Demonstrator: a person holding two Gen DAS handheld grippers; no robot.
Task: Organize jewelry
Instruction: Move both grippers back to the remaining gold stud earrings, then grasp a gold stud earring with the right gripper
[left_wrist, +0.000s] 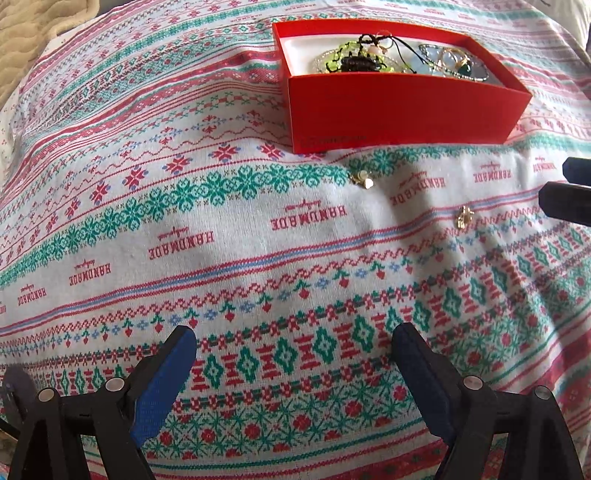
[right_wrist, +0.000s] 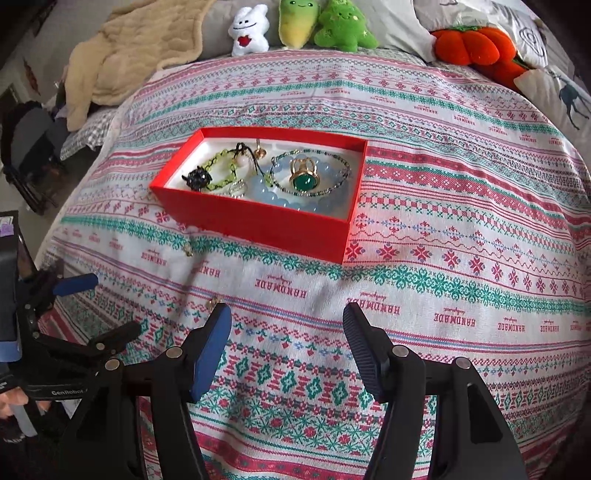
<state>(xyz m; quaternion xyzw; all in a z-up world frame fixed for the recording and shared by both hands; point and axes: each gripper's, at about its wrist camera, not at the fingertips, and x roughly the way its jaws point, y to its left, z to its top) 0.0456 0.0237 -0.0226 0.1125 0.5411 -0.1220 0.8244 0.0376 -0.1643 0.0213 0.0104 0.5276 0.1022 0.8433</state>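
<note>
A red box (left_wrist: 406, 110) (right_wrist: 258, 225) sits on the patterned bedspread (left_wrist: 258, 221) and holds a green-stone ring (right_wrist: 304, 179), pale blue beads (right_wrist: 266, 192), a green chain (right_wrist: 218, 162) and other pieces. Two small gold pieces lie on the cloth in front of it: one close to the box (left_wrist: 362, 180) (right_wrist: 188, 249), one nearer (left_wrist: 463, 216) (right_wrist: 213, 303). My left gripper (left_wrist: 295, 343) (right_wrist: 107, 306) is open over bare cloth. My right gripper (right_wrist: 286, 325) is open and empty, its left finger just beside the nearer gold piece; its fingertips (left_wrist: 565, 192) show at the right edge.
Plush toys (right_wrist: 299, 22) and an orange plush pumpkin (right_wrist: 476, 40) line the far side of the bed, with a beige blanket (right_wrist: 140, 48) at the back left. The bed drops off at the left to the floor, where dark furniture (right_wrist: 26, 147) stands.
</note>
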